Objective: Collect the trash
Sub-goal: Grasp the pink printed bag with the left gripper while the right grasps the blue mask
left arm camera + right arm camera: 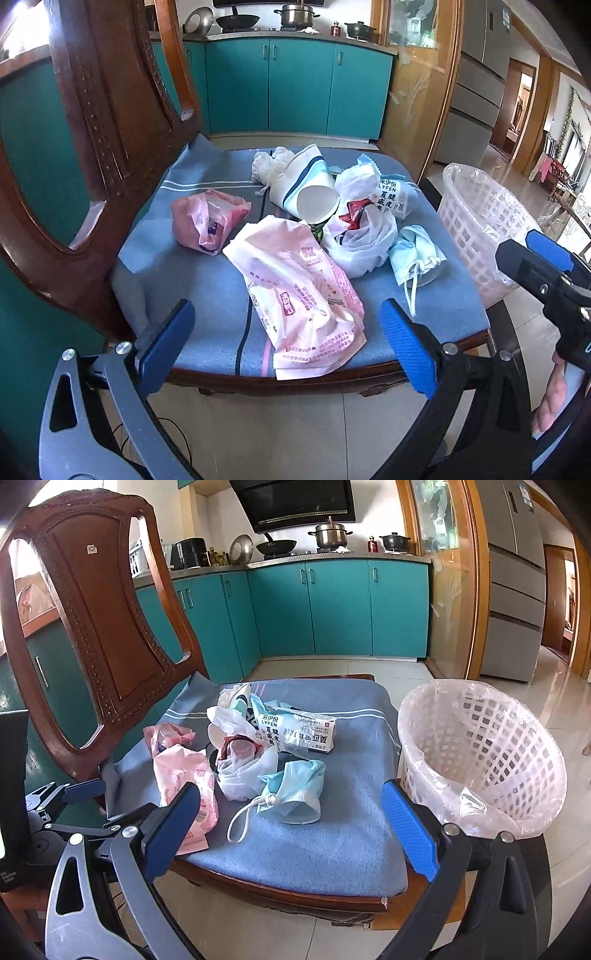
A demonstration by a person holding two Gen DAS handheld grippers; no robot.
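Both tongs are wide open and empty, and the blue face mask [291, 790] on the chair cushion [332, 834] lies at 12 o'clock, nearest the right tongs [291, 825], with the lined basket [480, 753] at 2 o'clock.

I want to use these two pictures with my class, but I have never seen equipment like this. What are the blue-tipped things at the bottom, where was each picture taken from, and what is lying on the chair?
There is no robot here. A person holds one pair of tongs in each hand, and a camera on each looks forward along its blue fingers. One picture is from the left tongs, the other from the right tongs. Both pairs are open and hold nothing. On the chair's blue cushion lies trash: a pink printed bag, a paper cup on its side, a white plastic bag, a snack wrapper and a blue face mask. Beside the chair stands a lined white basket.
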